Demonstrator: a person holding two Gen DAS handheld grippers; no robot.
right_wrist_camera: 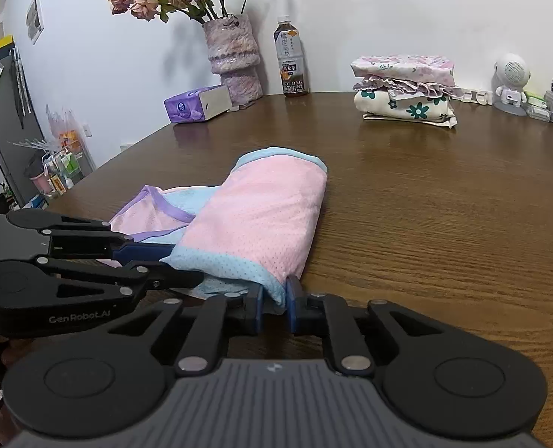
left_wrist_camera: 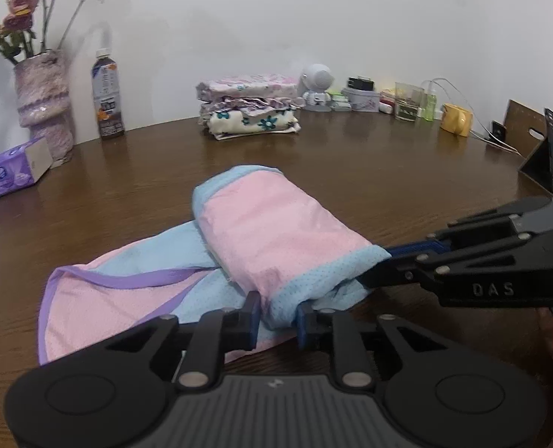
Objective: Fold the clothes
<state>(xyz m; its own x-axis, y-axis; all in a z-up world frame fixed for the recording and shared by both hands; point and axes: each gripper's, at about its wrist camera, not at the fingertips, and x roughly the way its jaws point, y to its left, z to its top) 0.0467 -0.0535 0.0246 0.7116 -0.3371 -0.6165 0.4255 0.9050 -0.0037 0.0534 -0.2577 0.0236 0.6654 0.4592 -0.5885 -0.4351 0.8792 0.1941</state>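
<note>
A pink mesh garment [left_wrist_camera: 276, 224] with blue hems and purple trim lies on the brown wooden table [left_wrist_camera: 388, 171], its near part folded over into a thick band. My left gripper [left_wrist_camera: 279, 317] is shut on the blue hem at the band's near edge, with fabric bunched between its pads. My right gripper [left_wrist_camera: 375, 265] reaches in from the right and pinches the same hem at its right corner. In the right wrist view, the right gripper [right_wrist_camera: 275, 304] is shut on the hem of the garment [right_wrist_camera: 261, 209], and the left gripper [right_wrist_camera: 183, 263] holds the hem's left end.
A stack of folded clothes [left_wrist_camera: 250, 104] sits at the table's back. A vase of dried roses [left_wrist_camera: 44, 108], a tea bottle [left_wrist_camera: 106, 97] and a purple tissue box [left_wrist_camera: 15, 168] stand at the left. A white speaker figure [left_wrist_camera: 317, 87], small jars and a yellow mug [left_wrist_camera: 455, 119] line the right rear.
</note>
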